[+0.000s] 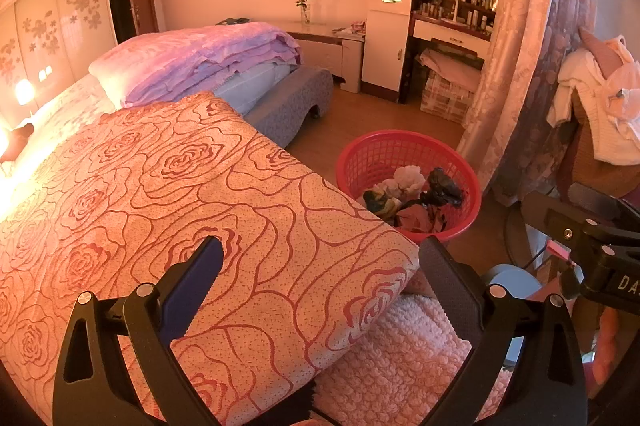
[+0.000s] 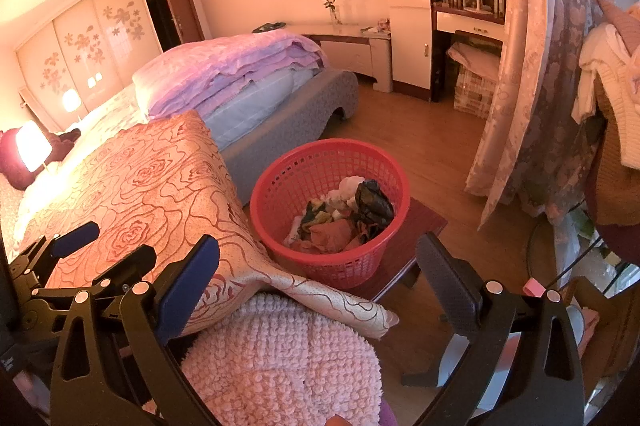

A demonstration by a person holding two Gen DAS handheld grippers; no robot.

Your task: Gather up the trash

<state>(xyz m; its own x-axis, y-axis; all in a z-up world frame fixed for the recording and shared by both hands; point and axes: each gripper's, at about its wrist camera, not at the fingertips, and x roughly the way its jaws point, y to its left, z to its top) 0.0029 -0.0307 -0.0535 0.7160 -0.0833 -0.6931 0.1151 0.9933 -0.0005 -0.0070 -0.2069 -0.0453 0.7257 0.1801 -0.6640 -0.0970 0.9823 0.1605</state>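
Left gripper (image 1: 320,274) and right gripper (image 2: 320,266) are hovering wide open, holding nothing; red basket (image 2: 276,181) is sitting beside bed (image 1: 160,165), trash (image 2: 340,214) already inside.

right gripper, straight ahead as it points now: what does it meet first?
Likely the red basket with trash inside, on its low wooden stand. It sits dead centre between the open right gripper fingers. Depth is unclear; the rose-patterned bedspread edge lies just left of that line.
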